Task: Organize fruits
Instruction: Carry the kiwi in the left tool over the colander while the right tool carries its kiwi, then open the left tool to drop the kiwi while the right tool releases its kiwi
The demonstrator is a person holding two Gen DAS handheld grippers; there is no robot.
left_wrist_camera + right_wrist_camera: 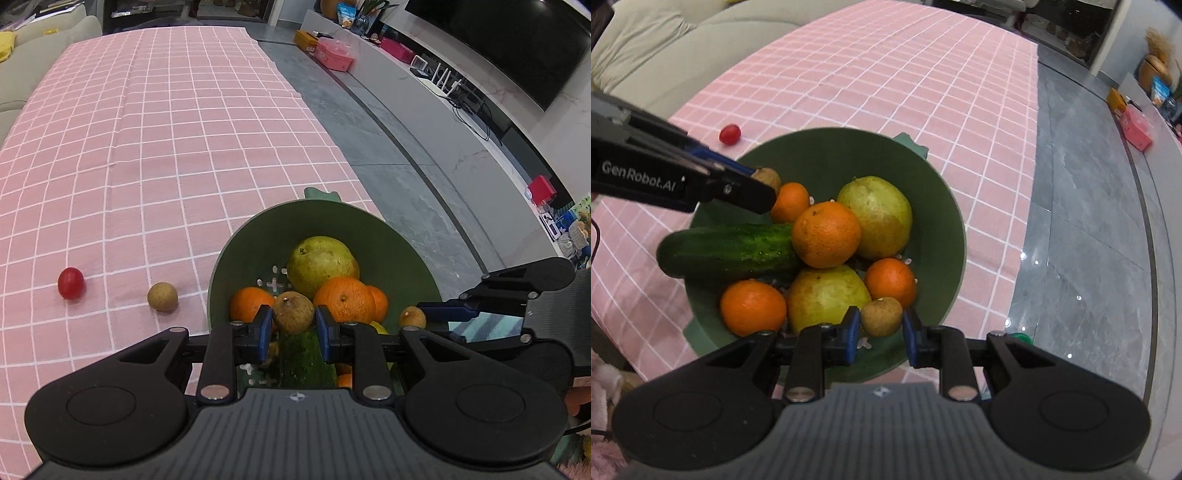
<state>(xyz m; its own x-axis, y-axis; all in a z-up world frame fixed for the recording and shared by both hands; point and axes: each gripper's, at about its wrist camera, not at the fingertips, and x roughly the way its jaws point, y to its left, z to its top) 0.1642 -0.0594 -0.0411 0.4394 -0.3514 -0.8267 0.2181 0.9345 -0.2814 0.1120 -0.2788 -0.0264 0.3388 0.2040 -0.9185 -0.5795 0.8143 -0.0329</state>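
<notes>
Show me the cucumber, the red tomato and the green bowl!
cucumber [731, 251], right wrist view, middle of its bumpy skin.
tomato [70, 283], left wrist view, centre of the fruit.
bowl [831, 155], right wrist view, bare inner wall at the far side.

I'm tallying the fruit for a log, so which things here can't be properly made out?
- Bowl floor: both views, covered by piled fruit.
- Cucumber: left wrist view, near end hidden under the left gripper; far end hidden behind the longan.
- Second longan: right wrist view, mostly behind the left gripper's fingers.
- Shelf items: left wrist view, too small and blurred.
</notes>
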